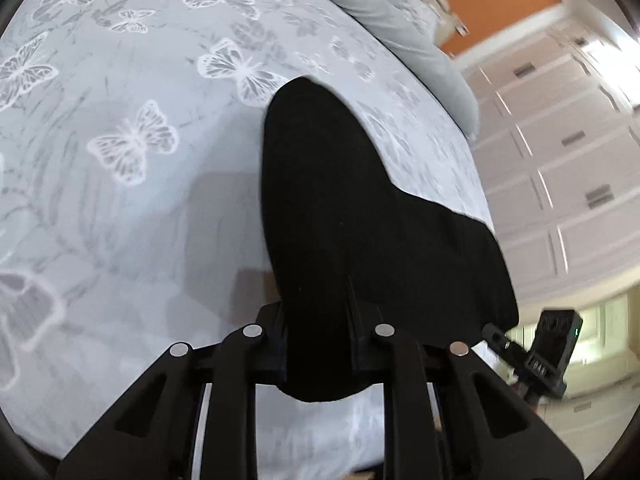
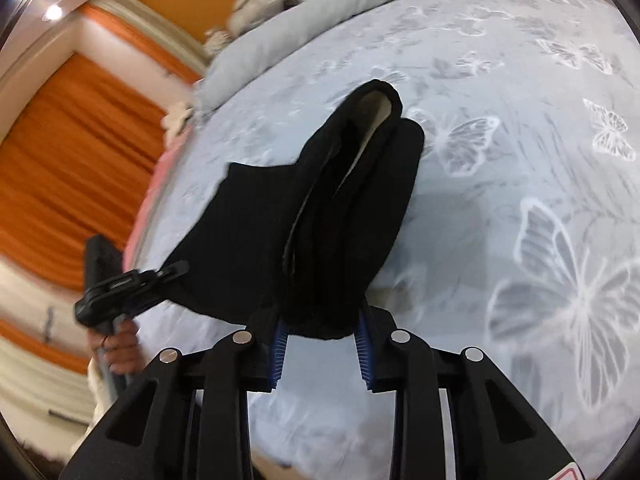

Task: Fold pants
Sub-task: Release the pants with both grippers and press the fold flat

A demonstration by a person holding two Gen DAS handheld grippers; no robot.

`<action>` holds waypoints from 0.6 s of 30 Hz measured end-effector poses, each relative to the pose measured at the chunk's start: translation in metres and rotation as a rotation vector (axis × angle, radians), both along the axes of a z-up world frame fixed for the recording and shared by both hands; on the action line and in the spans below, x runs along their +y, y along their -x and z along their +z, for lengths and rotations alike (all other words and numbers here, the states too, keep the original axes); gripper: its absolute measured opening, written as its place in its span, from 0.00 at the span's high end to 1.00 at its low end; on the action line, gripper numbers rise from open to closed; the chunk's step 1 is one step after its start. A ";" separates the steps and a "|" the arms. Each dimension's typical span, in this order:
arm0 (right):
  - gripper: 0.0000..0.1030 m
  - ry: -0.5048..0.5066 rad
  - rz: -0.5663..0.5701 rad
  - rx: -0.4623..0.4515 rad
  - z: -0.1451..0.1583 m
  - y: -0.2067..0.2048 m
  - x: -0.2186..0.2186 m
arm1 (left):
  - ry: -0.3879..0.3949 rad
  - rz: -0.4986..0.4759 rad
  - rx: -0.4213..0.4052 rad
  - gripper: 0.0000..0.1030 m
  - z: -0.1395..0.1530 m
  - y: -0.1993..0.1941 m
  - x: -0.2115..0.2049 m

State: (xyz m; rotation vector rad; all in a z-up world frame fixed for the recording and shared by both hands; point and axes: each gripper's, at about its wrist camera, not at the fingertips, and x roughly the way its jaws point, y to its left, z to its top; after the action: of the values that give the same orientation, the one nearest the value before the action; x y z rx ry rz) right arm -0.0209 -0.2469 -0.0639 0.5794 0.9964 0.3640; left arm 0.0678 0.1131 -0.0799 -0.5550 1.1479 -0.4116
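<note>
Over the pale butterfly-print bedsheet [image 1: 120,200], soft black pants [image 1: 340,200] hang in a limp folded drape, clenched at one edge by the left gripper [image 1: 320,344] and the blue-ribbed right gripper [image 2: 322,344].

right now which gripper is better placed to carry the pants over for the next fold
Right, probably. The right gripper clamps a bunched, layered end of the black pants; the left gripper pinches only a thin edge.

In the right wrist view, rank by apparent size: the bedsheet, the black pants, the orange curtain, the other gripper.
1. Bedsheet, fills most of the view.
2. Black pants and orange curtain look about alike; the pants are nearer the camera, so unranked.
3. Left gripper, smallest.
</note>
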 end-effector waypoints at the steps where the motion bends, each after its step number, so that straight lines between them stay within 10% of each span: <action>1: 0.70 -0.006 0.003 0.014 -0.004 0.006 -0.001 | -0.018 -0.023 0.004 0.81 0.000 0.007 0.000; 5: 0.49 0.100 -0.028 0.238 -0.069 0.012 -0.004 | -0.175 -0.081 0.088 0.70 -0.041 0.022 -0.014; 8: 0.45 0.148 -0.114 0.072 -0.020 0.022 -0.018 | -0.236 -0.061 -0.038 0.69 -0.007 0.029 -0.011; 12: 0.34 0.285 -0.228 -0.190 0.042 0.027 -0.015 | -0.312 0.051 -0.290 0.25 0.054 0.031 -0.009; 15: 0.95 0.318 -0.097 -0.256 0.051 -0.005 0.028 | -0.281 0.013 -0.334 0.26 0.068 0.014 -0.036; 18: 1.00 0.330 0.004 -0.172 0.025 -0.052 0.065 | -0.270 -0.055 -0.309 0.34 0.053 -0.014 -0.068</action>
State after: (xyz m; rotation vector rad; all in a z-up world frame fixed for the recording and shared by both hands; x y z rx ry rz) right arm 0.0316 -0.1816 -0.0392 0.2431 0.8686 0.2406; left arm 0.0816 0.0448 -0.0265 -0.2140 0.9031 -0.3674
